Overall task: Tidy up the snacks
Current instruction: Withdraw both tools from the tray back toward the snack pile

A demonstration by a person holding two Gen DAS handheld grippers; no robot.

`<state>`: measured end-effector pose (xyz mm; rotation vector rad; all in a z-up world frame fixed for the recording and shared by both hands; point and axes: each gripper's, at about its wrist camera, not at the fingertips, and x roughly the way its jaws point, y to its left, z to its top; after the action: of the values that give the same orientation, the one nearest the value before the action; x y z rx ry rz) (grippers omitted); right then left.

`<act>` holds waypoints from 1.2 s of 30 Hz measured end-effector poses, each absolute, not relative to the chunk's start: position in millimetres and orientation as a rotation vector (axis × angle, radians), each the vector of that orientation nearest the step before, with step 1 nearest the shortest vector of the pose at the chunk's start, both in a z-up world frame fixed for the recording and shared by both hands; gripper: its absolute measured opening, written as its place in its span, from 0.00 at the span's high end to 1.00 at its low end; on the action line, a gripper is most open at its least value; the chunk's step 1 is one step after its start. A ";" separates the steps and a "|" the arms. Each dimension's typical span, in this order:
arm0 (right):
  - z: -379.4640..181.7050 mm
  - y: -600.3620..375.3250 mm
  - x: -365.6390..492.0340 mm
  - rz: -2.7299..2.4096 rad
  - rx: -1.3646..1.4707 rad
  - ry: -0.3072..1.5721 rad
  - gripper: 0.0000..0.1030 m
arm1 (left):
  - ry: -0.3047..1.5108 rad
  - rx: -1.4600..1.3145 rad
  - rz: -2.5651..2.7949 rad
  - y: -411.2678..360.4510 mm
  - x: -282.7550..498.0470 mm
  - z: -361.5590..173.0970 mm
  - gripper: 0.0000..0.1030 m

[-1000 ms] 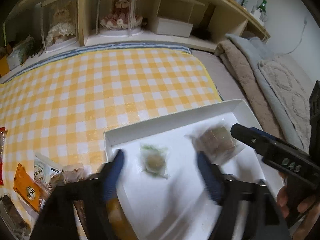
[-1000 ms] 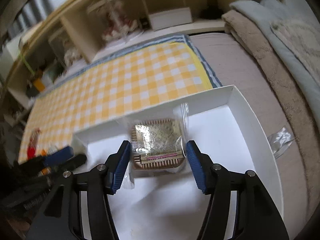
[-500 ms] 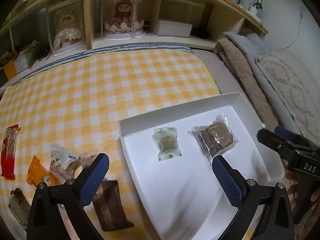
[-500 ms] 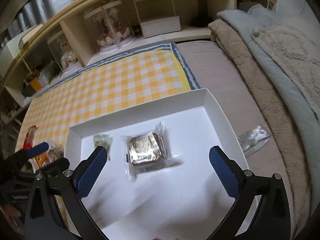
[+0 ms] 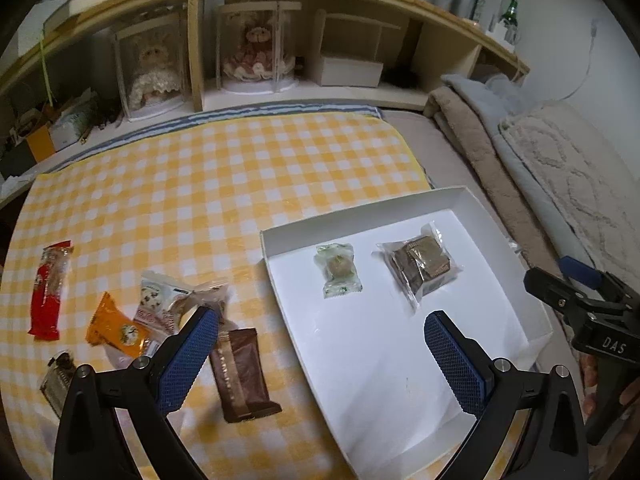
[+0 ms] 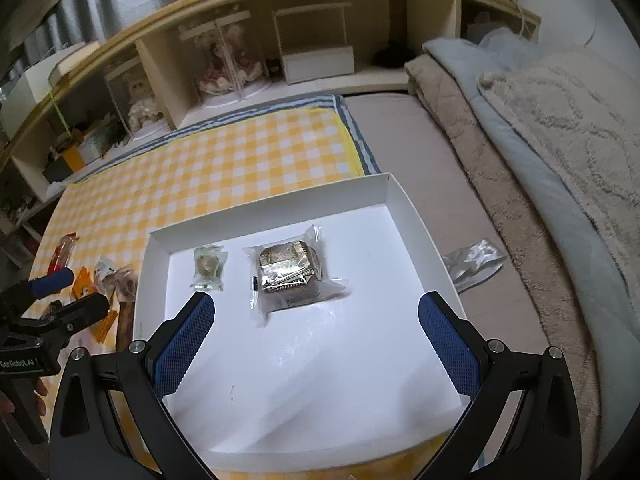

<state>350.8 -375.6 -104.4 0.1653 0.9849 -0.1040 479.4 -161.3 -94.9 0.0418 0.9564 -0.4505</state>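
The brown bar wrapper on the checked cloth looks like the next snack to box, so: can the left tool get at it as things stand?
Probably yes. The brown bar wrapper lies flat beside the white box, nothing on it, and the left tool hangs open above, empty.

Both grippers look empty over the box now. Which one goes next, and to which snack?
Probably the left gripper: open and empty, it hangs nearest the brown bar on the checked cloth. Only two snacks lie in the white box, so lower it onto that bar.
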 end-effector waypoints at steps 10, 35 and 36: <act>-70.4 -358.3 323.8 -0.096 0.126 0.925 0.00 | 0.894 0.055 -0.436 -130.2 444.1 -55.0 0.00; -38.6 -210.4 311.6 0.180 0.088 0.859 0.00 | 0.833 0.053 -0.241 39.2 358.5 1.7 0.00; -42.4 -201.8 311.5 0.195 0.081 0.867 0.00 | 0.843 0.053 -0.235 45.5 360.1 -0.2 0.00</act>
<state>311.5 -201.8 -42.4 0.0813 0.8675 0.1947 360.1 45.5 -0.2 0.0528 0.8425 -0.2351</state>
